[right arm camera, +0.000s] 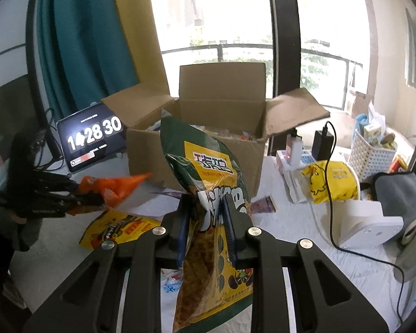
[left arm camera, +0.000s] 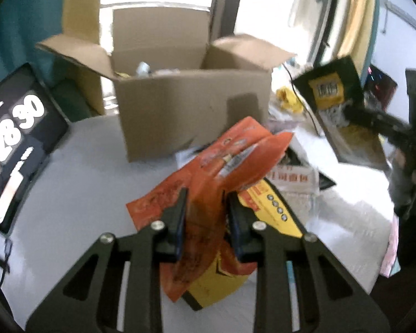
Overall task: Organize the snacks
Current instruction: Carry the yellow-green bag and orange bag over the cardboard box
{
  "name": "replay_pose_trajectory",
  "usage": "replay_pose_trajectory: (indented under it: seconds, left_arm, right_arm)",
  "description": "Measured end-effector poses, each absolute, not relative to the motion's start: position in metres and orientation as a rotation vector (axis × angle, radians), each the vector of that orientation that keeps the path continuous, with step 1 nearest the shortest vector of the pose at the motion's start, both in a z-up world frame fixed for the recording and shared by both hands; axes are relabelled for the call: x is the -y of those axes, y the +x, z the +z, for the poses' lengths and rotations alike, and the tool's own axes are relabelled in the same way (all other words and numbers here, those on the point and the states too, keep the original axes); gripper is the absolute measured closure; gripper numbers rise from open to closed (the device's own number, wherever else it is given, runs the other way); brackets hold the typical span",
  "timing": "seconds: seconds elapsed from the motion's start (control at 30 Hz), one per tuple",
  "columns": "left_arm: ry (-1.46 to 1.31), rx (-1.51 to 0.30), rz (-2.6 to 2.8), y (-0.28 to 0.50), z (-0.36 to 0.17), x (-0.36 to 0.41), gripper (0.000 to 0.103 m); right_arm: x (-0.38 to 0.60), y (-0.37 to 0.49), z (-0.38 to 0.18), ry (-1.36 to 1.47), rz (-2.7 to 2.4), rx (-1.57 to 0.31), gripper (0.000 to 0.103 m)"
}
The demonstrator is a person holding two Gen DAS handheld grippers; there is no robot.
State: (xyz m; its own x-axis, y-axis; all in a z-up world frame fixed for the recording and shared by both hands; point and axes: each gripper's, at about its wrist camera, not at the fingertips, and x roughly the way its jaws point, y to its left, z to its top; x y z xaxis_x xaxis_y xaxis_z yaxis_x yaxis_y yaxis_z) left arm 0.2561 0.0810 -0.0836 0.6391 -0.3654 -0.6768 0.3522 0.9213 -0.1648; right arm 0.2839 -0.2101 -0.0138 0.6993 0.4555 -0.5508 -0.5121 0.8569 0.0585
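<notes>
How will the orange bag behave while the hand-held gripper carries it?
Probably floppy: the orange bag folds and droops on both sides of the left hand-held gripper. It looks thin and light, so a pinch should hold it. Its glossy film may slide a little, and the loose end could catch the box flap.

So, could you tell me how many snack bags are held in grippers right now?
2: the orange bag in the left gripper, and the green-and-yellow bag in the right gripper. More bags lie loose on the table.
</notes>
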Motion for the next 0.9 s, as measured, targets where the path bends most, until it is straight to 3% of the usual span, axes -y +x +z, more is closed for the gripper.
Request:
replay_pose_trajectory:
  seconds: [0.43, 0.9]
  left_arm:
    - [-0.200, -0.591, -0.330, 0.257, -0.021, -0.100, 0.076]
    - [-0.109, -0.486, -0.315, 0.306, 0.017, -0.067, 0.076]
  right_arm:
    - [0.196, 0.290, 0.022, -0.126, 0.579, -0.492, 0.078]
    - [0.202, 0.323, 0.046, -0.113, 0.575, -0.404, 0.078]
